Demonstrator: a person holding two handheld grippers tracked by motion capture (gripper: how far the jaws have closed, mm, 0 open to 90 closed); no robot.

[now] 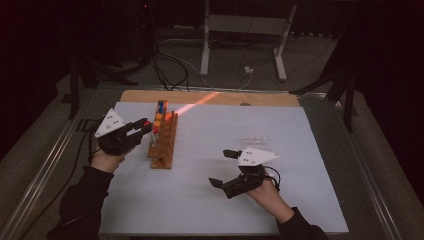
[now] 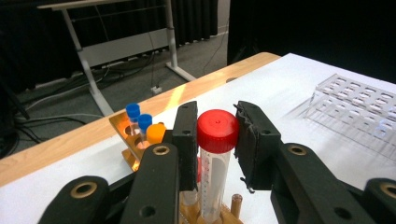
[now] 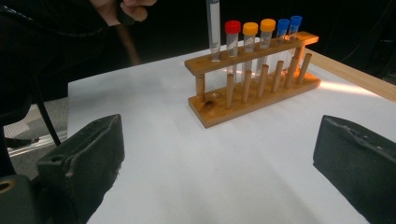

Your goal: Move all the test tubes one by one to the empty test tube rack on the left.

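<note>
Lowering a red-capped tube point(image 2: 216, 154) into the near end of the wooden rack point(image 1: 164, 141) at the tabletop's left, left gripper point(image 1: 142, 126) jaws clamped just under its cap. Right gripper point(image 1: 223, 168) idle at near right, jaws wide apart and empty. Next: seat the tube straight in its hole, then release.

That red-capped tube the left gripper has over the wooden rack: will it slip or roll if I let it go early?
The red-capped tube looks smooth and clear, so probably slippery; the left gripper clamps it just below the cap, whose rim may catch a slide. It seems empty, so likely light. Being round, it would probably roll if dropped beside the wooden rack.
</note>
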